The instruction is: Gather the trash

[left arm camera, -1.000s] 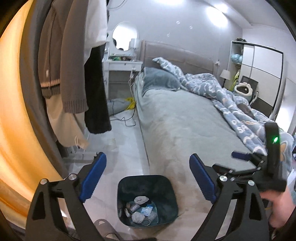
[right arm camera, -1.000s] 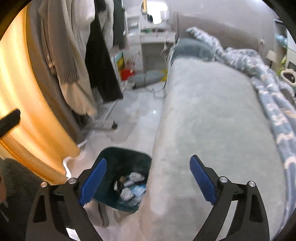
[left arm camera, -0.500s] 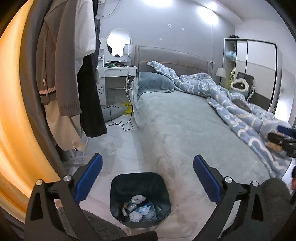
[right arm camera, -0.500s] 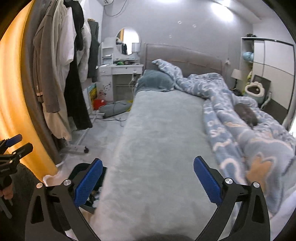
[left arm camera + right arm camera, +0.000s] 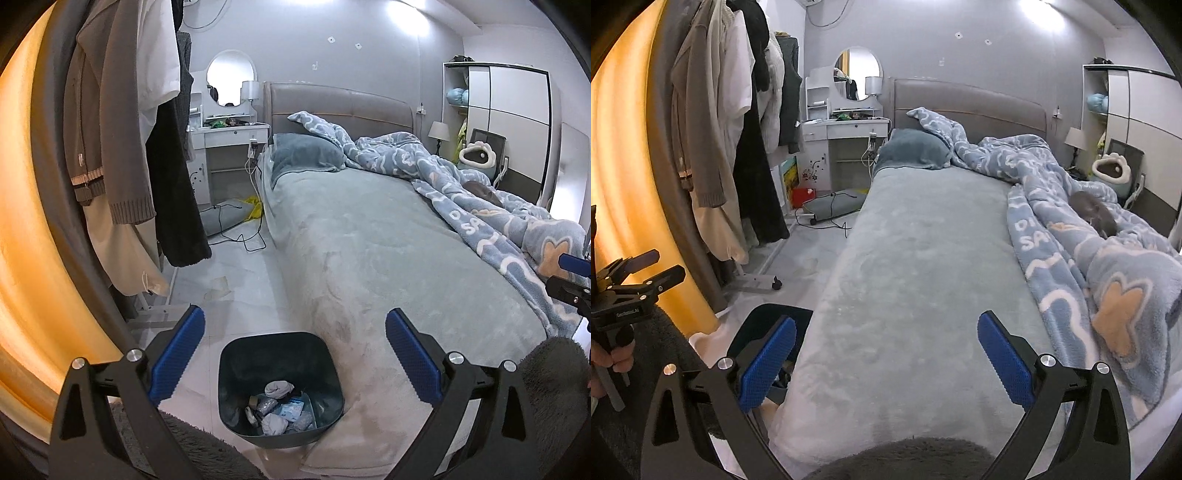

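Observation:
A dark teal trash bin (image 5: 229, 373) stands on the floor against the bed's near corner, holding several crumpled tissues and wrappers (image 5: 279, 406). My left gripper (image 5: 293, 325) hovers just above and behind it, jaws wide open with nothing between them. A pale crumpled scrap (image 5: 219, 290) lies on the floor beyond the bin. My right gripper (image 5: 886, 325) is open and empty over the grey bedsheet (image 5: 923, 258). The bin's rim (image 5: 768, 314) shows behind its left finger. In each view the other gripper shows at the edge: the right gripper (image 5: 572, 273), the left gripper (image 5: 631, 280).
Coats hang on a wheeled rack (image 5: 122, 147) to the left of the narrow floor strip. A blue patterned blanket (image 5: 1089, 229) is bunched on the bed's right, with a grey cat (image 5: 1095, 214) on it. Cables and a grey pad (image 5: 229, 218) lie by the white dressing table (image 5: 229, 136).
The right gripper swung right, from over the bin to over the bed. The left gripper's jaws widened and it drew back a little, so the bin sits lower in its view.

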A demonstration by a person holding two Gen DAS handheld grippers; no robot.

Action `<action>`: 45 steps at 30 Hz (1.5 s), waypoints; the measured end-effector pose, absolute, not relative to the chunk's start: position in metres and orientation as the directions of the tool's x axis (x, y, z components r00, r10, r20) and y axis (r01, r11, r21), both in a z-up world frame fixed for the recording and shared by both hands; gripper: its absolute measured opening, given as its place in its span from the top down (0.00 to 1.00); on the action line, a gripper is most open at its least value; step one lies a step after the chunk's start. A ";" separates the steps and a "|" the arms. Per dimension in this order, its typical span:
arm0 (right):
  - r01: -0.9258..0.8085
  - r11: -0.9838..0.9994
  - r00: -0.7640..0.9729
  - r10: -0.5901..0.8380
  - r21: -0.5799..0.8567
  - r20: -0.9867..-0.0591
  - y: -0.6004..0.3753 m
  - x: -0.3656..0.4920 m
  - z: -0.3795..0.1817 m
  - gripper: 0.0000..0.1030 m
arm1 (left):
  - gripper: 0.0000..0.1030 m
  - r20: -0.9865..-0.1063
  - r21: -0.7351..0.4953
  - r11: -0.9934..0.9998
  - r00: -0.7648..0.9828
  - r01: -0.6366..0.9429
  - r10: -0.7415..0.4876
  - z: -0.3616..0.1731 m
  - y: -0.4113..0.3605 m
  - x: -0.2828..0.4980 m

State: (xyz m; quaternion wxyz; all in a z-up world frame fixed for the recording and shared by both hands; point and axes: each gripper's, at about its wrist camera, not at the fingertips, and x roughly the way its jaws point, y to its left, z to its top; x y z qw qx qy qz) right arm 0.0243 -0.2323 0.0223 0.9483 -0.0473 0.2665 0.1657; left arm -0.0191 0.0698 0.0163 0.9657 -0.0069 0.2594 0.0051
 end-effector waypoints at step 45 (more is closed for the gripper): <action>-0.365 0.931 0.799 0.311 -0.005 -0.514 -0.228 0.023 0.027 0.03 | 0.03 -0.508 -0.011 1.000 0.862 -0.007 0.000 0.012 0.069 -0.018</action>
